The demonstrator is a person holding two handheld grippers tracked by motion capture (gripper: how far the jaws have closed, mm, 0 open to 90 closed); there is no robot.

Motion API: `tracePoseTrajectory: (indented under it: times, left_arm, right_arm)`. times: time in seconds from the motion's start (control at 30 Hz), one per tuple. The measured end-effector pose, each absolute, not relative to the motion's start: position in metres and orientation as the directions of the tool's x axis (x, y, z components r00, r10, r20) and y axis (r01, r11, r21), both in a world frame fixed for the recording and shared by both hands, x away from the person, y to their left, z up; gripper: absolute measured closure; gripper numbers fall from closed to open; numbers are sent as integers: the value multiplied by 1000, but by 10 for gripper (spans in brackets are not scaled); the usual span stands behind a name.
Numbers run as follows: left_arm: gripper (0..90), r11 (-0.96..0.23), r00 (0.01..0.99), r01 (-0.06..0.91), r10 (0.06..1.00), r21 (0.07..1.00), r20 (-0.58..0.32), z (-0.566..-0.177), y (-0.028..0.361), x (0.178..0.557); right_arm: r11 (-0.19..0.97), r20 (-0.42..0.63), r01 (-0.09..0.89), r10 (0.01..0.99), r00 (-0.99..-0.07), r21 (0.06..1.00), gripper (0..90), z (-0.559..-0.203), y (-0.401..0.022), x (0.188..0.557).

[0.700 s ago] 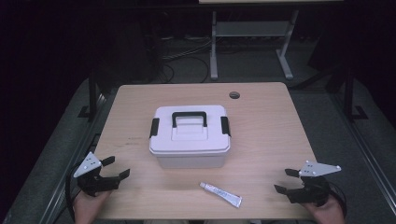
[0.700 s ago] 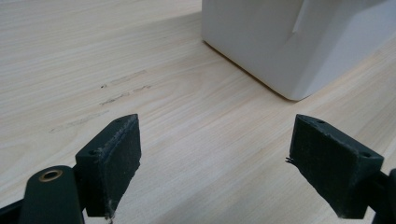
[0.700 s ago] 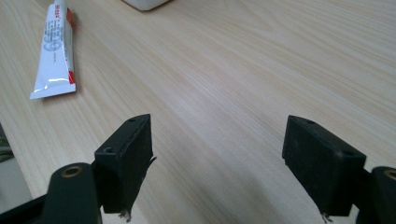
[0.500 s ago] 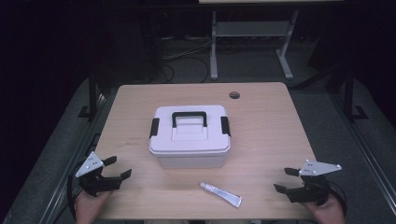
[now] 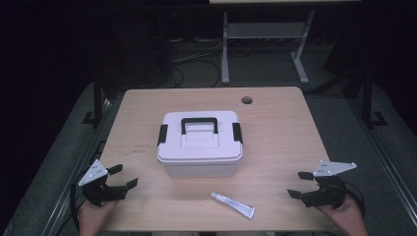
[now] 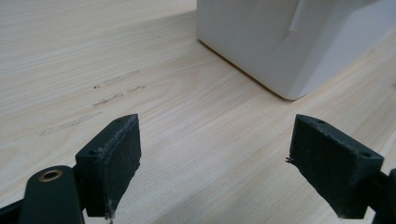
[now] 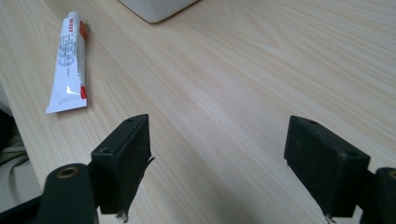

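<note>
From the high view, a white plastic box point(image 5: 200, 143) with black handle and latches sits lid-shut mid-table point(image 5: 280, 128), contents hidden; the tube point(image 5: 232, 204) lies just in front. Left gripper point(image 5: 121, 177) and right gripper point(image 5: 301, 184) sit near the corners. Left gripper view: jaws apart, box corner ahead, scuffed woodgrain. Right gripper view: jaws wide apart, empty, the crimped tube's red lettering showing.

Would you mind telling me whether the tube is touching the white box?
Apart. The high view shows bare tabletop between the tube and the front wall of the white box.
</note>
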State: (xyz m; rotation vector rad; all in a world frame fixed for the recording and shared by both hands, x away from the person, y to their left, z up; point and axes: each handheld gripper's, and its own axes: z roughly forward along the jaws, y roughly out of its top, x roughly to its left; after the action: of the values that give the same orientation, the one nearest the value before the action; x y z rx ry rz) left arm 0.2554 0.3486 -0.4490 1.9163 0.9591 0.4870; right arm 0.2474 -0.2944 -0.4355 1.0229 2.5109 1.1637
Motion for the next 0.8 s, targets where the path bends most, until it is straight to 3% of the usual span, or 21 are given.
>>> tracePoseTrajectory:
  times: [0.8]
  left_arm:
    - [159, -282, 620, 420, 783, 863, -47, -448, 353, 255]
  right_arm:
    - [564, 114, 487, 568, -815, 667, 217, -397, -280, 284]
